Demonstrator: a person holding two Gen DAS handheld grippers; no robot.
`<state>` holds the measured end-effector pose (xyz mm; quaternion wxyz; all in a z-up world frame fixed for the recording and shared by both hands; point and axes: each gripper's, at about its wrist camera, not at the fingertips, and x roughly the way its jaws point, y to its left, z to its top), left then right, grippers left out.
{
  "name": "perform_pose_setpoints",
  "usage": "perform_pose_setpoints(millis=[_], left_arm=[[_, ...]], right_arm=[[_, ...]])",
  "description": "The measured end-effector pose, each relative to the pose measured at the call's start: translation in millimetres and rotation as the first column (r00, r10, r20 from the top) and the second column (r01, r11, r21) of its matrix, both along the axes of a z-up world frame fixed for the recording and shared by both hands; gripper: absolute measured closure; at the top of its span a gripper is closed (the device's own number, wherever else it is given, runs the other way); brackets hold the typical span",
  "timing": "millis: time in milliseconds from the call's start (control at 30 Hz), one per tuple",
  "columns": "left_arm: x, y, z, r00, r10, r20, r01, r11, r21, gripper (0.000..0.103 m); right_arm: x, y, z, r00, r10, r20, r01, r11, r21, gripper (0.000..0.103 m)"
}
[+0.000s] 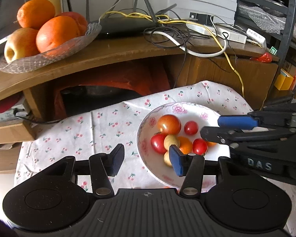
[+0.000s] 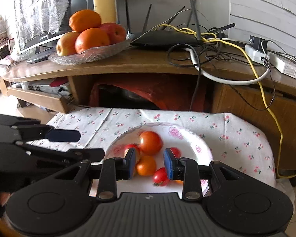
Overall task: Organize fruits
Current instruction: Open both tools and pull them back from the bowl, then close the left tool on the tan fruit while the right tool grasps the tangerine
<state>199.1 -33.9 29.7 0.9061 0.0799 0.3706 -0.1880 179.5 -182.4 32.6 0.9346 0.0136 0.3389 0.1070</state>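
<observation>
A white floral bowl sits on a cherry-print cloth. It holds a large tomato, three cherry tomatoes, a small orange fruit and pale yellow fruits. My left gripper is open at the bowl's left rim, with nothing between its fingers. My right gripper hovers open over the bowl, with the small orange fruit seen below its gap. Oranges and apples fill a glass dish on the wooden cabinet.
The wooden cabinet behind the cloth carries a black router, tangled cables and white power strips. A red-lined opening lies under it. A dark metal rack stands at the right.
</observation>
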Motion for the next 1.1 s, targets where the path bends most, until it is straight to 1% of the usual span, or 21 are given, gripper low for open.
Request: perform_pose_setpoints(millis=[200,333,533,600,700,733,800,867,1000,1067,1100], left_arm=[[-5.4,9.6,-6.7,0.998,-0.049,-0.032,0.05,0.999,0.017,0.044],[-6.8,14.0,-22.6,0.991,-0.113,-0.069,0.116,0.992,0.043,0.045],[-2.0,17.2,-51.8,0.976,-0.174,-0.13,0.183,0.981,0.062,0.049],[-1.3,17.3,-56.2,0.977,-0.178,-0.121,0.187,0.98,0.064,0.05],[1.7,20.1,-56.2,0.976,-0.181,-0.124,0.188,0.981,0.044,0.05],[1.4,20.4,-57.0,0.976,-0.182,-0.12,0.189,0.981,0.05,0.051],[2.4,21.1,-60.7,0.977,-0.174,-0.125,0.183,0.981,0.066,0.053],[2.3,21.4,-67.0,0.973,-0.18,-0.147,0.193,0.978,0.081,0.053],[3.5,21.3,-64.1,0.975,-0.181,-0.131,0.192,0.979,0.074,0.054],[5.8,18.7,-63.1,0.978,-0.175,-0.118,0.184,0.98,0.077,0.056],[6.1,16.7,-62.9,0.978,-0.174,-0.115,0.184,0.98,0.081,0.059]], right_arm=[[-27.7,10.5,-2.6,0.999,-0.006,-0.034,0.005,1.0,-0.011,0.07],[-46.0,12.6,-6.0,0.998,-0.019,-0.056,0.02,1.0,0.006,0.07],[-62.5,25.6,-19.8,0.995,-0.012,-0.099,0.013,1.0,0.009,0.07],[-61.7,30.8,-26.0,0.993,-0.003,-0.116,0.003,1.0,0.0,0.07],[-57.7,36.3,-35.1,0.99,0.006,-0.141,-0.008,1.0,-0.009,0.07],[-56.8,37.9,-36.9,0.989,0.008,-0.145,-0.01,1.0,-0.011,0.07],[-53.8,39.6,-38.9,0.989,0.011,-0.146,-0.013,1.0,-0.012,0.07],[-50.8,40.3,-39.0,0.989,0.011,-0.144,-0.012,1.0,-0.008,0.07],[-47.5,44.7,-41.5,0.99,0.017,-0.139,-0.019,1.0,-0.01,0.07],[-45.1,46.7,-44.3,0.99,0.019,-0.138,-0.021,1.0,-0.01,0.07],[-44.7,47.0,-45.3,0.99,0.017,-0.138,-0.018,1.0,-0.011,0.07]])
